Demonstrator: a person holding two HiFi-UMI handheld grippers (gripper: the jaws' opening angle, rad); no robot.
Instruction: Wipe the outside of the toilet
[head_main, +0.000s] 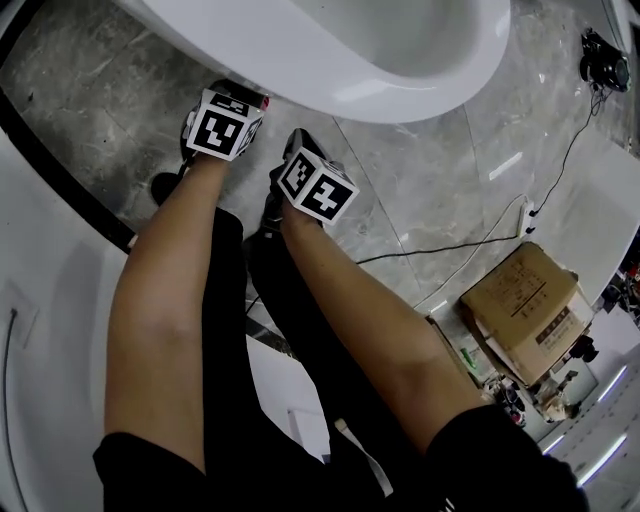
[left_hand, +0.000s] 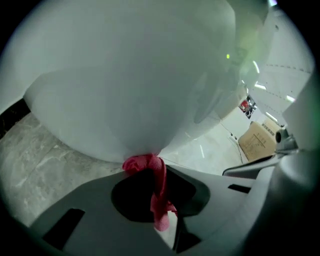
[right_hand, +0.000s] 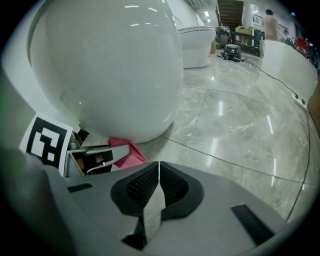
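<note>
**Wiping low on the bowl's outer curve**

The left hand-held gripper (left_hand: 154, 175) is clamped on a red cloth (left_hand: 142, 164). The cloth's bunched top is pressed against the outside of the white toilet (left_hand: 130, 80), low down where the bowl curves under toward the grey marble floor (right_hand: 235, 135). A loose tail of cloth hangs back between the jaws.

Just beside it, the right hand-held gripper (right_hand: 158, 172) has its jaws together with nothing between them. It sits near the bowl's base without touching it.

Farther right, a black cable (head_main: 450, 247) runs across the floor toward a cardboard box (head_main: 525, 305), well apart from the work.

As for progress, the wiping looks under way at this lower front patch. The porcelain is evenly glossy, so no finished strip can be told from an untouched one. The sides and the rest of the outside probably remain to be done.
</note>
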